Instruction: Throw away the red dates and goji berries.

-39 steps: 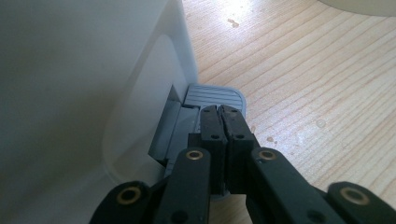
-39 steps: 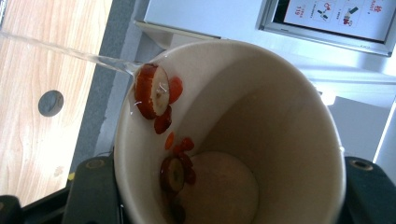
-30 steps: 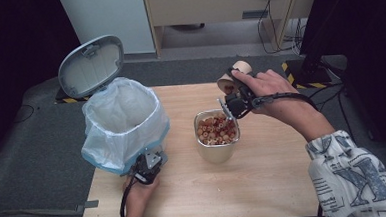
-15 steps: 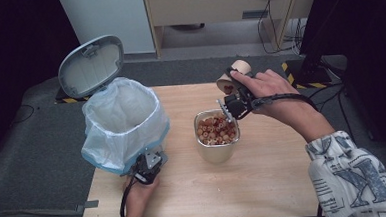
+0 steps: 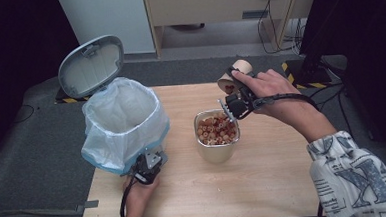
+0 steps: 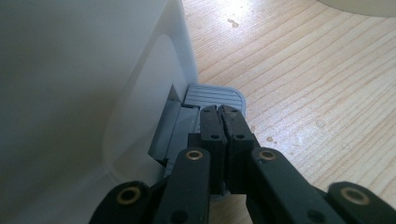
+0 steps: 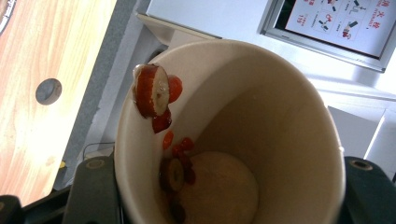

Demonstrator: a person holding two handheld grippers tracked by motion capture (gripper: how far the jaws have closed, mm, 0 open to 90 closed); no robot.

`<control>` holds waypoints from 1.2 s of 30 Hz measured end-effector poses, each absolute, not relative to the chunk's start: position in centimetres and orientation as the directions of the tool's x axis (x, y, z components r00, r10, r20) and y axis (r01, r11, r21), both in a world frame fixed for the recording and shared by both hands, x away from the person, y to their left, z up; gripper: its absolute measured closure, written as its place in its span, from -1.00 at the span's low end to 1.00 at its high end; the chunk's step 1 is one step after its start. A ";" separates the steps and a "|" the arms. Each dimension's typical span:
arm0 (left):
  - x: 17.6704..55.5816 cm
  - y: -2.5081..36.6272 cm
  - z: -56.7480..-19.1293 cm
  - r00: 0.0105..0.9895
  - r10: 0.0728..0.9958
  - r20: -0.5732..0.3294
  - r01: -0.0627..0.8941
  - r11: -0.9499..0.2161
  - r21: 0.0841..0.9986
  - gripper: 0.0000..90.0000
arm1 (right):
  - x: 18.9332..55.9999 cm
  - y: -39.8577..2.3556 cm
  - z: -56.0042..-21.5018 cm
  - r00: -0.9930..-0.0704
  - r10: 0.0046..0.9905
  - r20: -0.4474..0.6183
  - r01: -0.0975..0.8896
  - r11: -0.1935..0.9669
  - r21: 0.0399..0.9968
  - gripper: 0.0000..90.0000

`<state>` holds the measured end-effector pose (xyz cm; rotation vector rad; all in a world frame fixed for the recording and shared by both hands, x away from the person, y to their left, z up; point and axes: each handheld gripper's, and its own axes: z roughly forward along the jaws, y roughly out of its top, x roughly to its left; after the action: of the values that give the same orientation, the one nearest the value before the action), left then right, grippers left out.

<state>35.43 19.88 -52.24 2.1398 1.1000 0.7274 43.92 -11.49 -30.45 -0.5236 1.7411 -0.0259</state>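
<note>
The right gripper [image 5: 229, 108] clamps a paper cup [image 5: 235, 75], tipped over the metal tub [image 5: 217, 137] mid-table; red fruit slices [image 7: 154, 93] cling to the cup's rim. Near the table's front-left corner, the left gripper [image 6: 220, 122], jaws closed and empty, rests on the bin's pedal [image 6: 215, 95].

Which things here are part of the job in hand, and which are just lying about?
In use:
- paper cup with dried fruit bits, held tipped by the right gripper
- metal tub of food beneath it
- lined bin, lid up
- bin pedal, pressed by the shut left gripper

Lying about:
- cables on the floor
- wooden cabinet behind the table
</note>
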 end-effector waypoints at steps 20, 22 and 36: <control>35.4 19.9 -52.2 0.502 0.844 0.188 0.504 -0.462 0.729 0.94 | 44.3 -11.1 -31.4 -0.150 -0.343 -0.927 -0.327 0.902 -0.280 -0.18; 35.4 19.9 -52.2 0.503 0.843 0.190 0.505 -0.465 0.728 0.94 | 44.4 -10.9 -32.4 -0.167 -0.385 -0.908 -0.343 0.886 -0.313 -0.18; 35.4 19.9 -52.2 0.502 0.845 0.185 0.505 -0.460 0.730 0.93 | 44.4 -11.2 -33.5 -0.240 -0.337 -0.911 -0.339 0.908 -0.247 -0.18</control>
<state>35.38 19.88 -52.23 2.1377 1.1010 0.7237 44.44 -11.23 -33.50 -0.5016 1.8418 0.0019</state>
